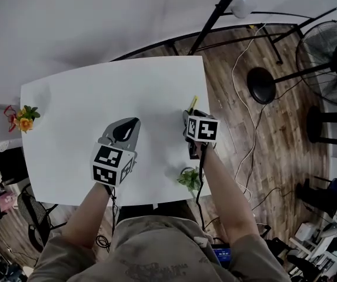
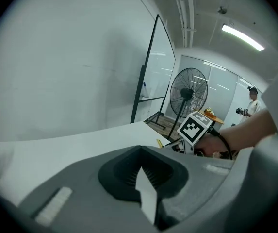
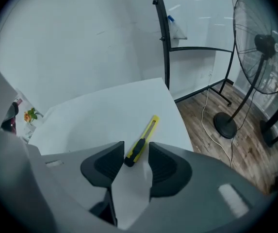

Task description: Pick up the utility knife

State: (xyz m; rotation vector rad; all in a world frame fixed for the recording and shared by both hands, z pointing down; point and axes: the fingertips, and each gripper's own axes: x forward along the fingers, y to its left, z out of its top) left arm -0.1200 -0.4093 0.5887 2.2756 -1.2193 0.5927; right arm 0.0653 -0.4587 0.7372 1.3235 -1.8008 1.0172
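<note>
I find no word, number or brand name that I can read. The nearest things to signs are the black-and-white square markers on the cube (image 1: 112, 164) of the left hand-held gripper (image 1: 130, 125) and on the cube (image 1: 202, 128) of the right hand-held gripper (image 1: 192, 113): blocks only, no letters. The faint print on the person's shirt (image 1: 150, 269) is too blurred to read. The utility knife (image 3: 148, 130) shows no legible label.

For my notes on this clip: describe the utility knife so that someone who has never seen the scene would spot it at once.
Start at the white table and go to its right edge. The utility knife lies flat there, its black end at the mouth of the open right claw. It is a slim yellow bar; its only neighbours are an orange flower and a green sprig at the table's edges.
</note>
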